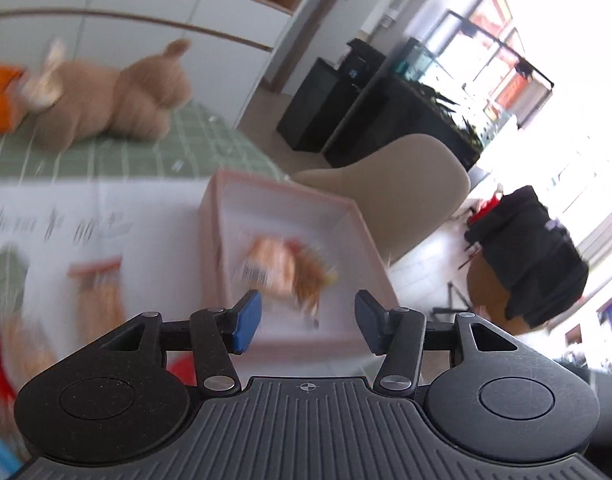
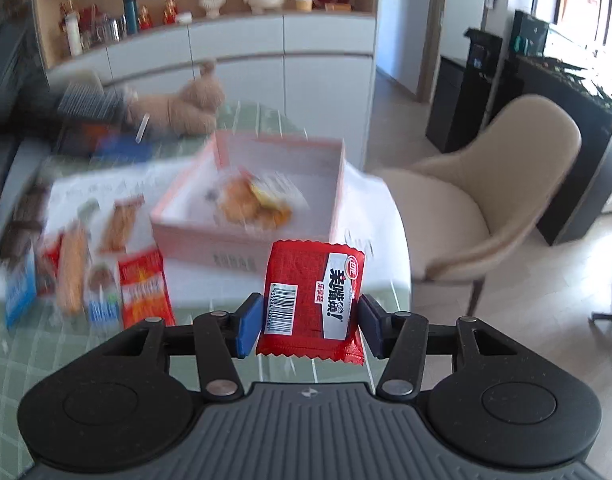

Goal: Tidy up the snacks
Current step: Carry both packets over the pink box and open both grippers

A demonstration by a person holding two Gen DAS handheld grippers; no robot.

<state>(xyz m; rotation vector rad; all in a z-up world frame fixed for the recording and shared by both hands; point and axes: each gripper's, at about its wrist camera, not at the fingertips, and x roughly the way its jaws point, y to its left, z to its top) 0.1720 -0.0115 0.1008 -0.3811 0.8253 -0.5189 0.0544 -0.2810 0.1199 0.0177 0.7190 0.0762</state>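
right gripper [image 2: 310,322]: jaws partly closed, both blue pads pressed against the sides of a red snack packet [image 2: 311,300]. packet stands upright between them, barcode and white label facing the camera, lifted clear of the table.

left gripper [image 1: 308,320]: jaws wide apart, nothing between the pads. it hangs above the near edge of the pink box [image 1: 214,216].

below the right gripper, green checked tablecloth [image 2: 10,344], with a white printed sheet [image 2: 86,188] laid over it. loose snack packets lie in a cluster on the left part of the sheet: a red-orange packet [image 2: 146,288], a blue-and-white packet [image 2: 20,288], a clear packet with an orange snack [image 2: 72,268], and others too blurred to tell apart.

further on, the pink box [image 2: 242,236] sits open-topped on the sheet. inside it lies a clear packet of orange-yellow snack [image 2: 254,200], on the box floor, about mid-box. left view shows the same packet [image 1: 286,268], blurred.

beyond the box, a tan plush toy [image 2: 186,112] lies on the tablecloth. a beige chair [image 2: 485,200] stands just beside the table's right edge. at the back, white cabinets [image 2: 266,52] with a shelf of bottles and ornaments above.
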